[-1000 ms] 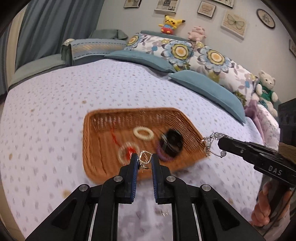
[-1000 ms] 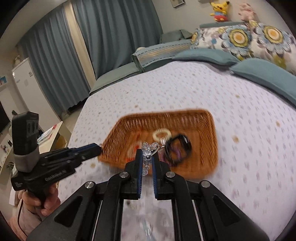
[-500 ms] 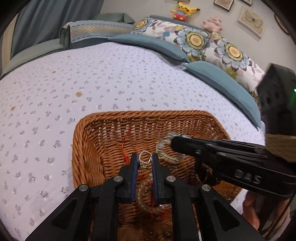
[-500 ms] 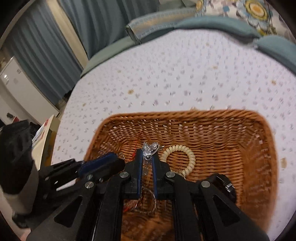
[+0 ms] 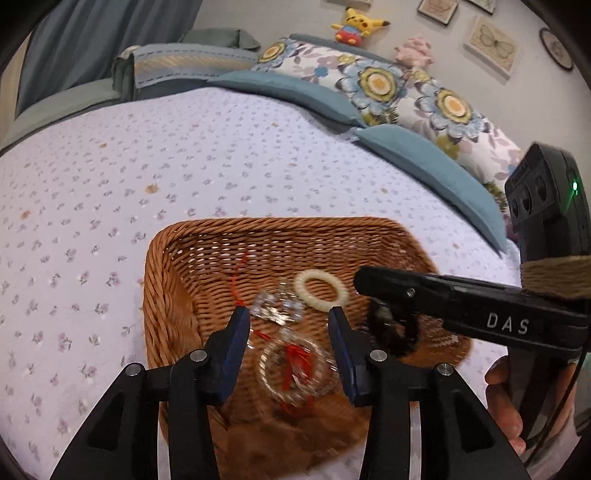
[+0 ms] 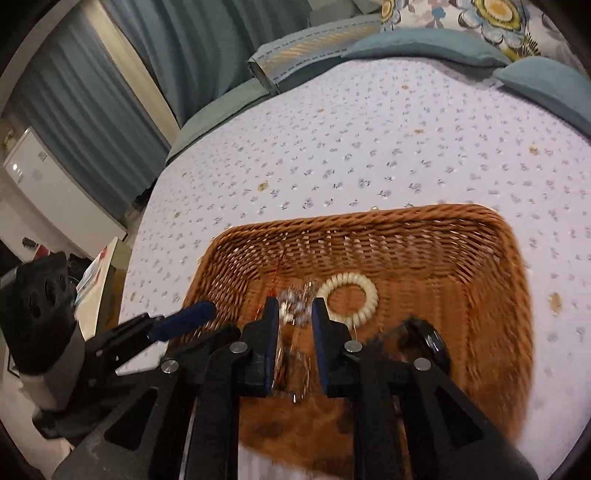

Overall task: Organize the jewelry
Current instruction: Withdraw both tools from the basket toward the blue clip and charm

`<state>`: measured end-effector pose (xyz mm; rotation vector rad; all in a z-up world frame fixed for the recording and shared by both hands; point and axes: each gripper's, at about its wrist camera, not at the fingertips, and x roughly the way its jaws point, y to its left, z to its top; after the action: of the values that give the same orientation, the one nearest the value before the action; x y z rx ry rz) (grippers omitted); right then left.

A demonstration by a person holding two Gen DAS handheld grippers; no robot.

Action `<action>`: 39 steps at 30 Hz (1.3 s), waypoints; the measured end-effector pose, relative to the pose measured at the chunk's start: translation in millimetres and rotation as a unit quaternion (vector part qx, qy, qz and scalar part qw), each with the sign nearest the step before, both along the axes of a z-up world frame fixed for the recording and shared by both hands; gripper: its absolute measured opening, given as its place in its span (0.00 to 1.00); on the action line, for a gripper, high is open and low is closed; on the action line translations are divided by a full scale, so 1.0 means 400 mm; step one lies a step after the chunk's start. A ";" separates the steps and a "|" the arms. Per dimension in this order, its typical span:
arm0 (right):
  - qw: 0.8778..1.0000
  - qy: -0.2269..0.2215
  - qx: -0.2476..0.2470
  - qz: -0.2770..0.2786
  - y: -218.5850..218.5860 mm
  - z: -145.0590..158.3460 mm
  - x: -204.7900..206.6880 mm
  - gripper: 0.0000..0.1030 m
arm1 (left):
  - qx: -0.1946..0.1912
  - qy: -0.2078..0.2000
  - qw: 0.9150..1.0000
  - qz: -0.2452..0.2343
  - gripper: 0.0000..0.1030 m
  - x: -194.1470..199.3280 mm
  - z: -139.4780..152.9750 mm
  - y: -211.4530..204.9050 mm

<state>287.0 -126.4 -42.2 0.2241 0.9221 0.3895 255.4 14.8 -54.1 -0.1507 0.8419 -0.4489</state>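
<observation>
A brown wicker basket (image 5: 173, 295) (image 6: 491, 280) sits on the flowered bedspread. In it lie a cream bead bracelet (image 5: 321, 289) (image 6: 349, 297), a clear crystal bracelet (image 5: 277, 309) (image 6: 295, 301), a clear bead ring with red string (image 5: 295, 369) and a black band (image 5: 393, 332) (image 6: 430, 341). My left gripper (image 5: 290, 317) is open and empty over the basket, with the crystal bracelet lying between its tips. My right gripper (image 6: 293, 308) is open and empty just above the same bracelet; it also shows from the side in the left wrist view (image 5: 365, 282).
Blue and floral pillows (image 5: 399, 88) and plush toys (image 5: 360, 24) line the head of the bed. A folded blanket (image 5: 184, 66) lies at the far side. Blue curtains (image 6: 110, 74) and a white cabinet (image 6: 29, 173) stand beyond the bed's left edge.
Both grippers came down over the basket and opened. The small ring piece from the left and the crystal bracelet from the right dropped into the basket.
</observation>
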 end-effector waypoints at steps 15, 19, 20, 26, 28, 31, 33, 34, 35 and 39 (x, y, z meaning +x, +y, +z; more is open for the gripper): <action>0.998 -0.031 -0.047 0.005 -0.083 -0.005 -0.432 0.32 | -0.047 -0.033 0.998 -0.024 0.44 -0.310 0.099 0.001; 0.997 -0.018 -0.072 0.020 -0.075 -0.066 -0.502 0.32 | -0.050 -0.007 0.999 -0.015 0.44 -0.360 0.053 -0.003; 0.996 -0.015 -0.084 0.021 -0.070 -0.080 -0.512 0.32 | -0.050 0.002 0.999 -0.013 0.44 -0.365 0.039 -0.004; 0.995 0.009 -0.099 0.033 -0.066 -0.134 -0.509 0.32 | -0.021 0.042 0.999 -0.009 0.44 -0.379 -0.058 -0.029; 0.994 0.017 -0.099 0.033 -0.069 -0.149 -0.508 0.32 | -0.015 0.052 0.998 -0.014 0.44 -0.378 -0.084 -0.038; 0.993 0.024 -0.108 0.036 -0.069 -0.164 -0.507 0.32 | -0.012 0.072 0.997 -0.029 0.44 -0.379 -0.125 -0.055; 0.993 0.026 -0.112 0.038 -0.064 -0.170 -0.507 0.32 | -0.008 0.078 0.996 -0.040 0.44 -0.379 -0.139 -0.066; 0.992 0.028 -0.114 0.040 -0.062 -0.173 -0.505 0.32 | -0.002 0.077 0.996 -0.041 0.44 -0.381 -0.143 -0.072; 0.992 0.030 -0.117 0.041 -0.059 -0.178 -0.503 0.32 | 0.004 0.074 0.996 -0.043 0.44 -0.381 -0.145 -0.080; 0.990 0.026 -0.131 0.043 -0.051 -0.183 -0.505 0.32 | 0.025 0.067 0.997 -0.042 0.44 -0.376 -0.156 -0.099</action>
<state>84.9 -146.8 -115.4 -0.0463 1.0251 0.3394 104.9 -24.9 -116.5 -0.1011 0.9935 -0.5008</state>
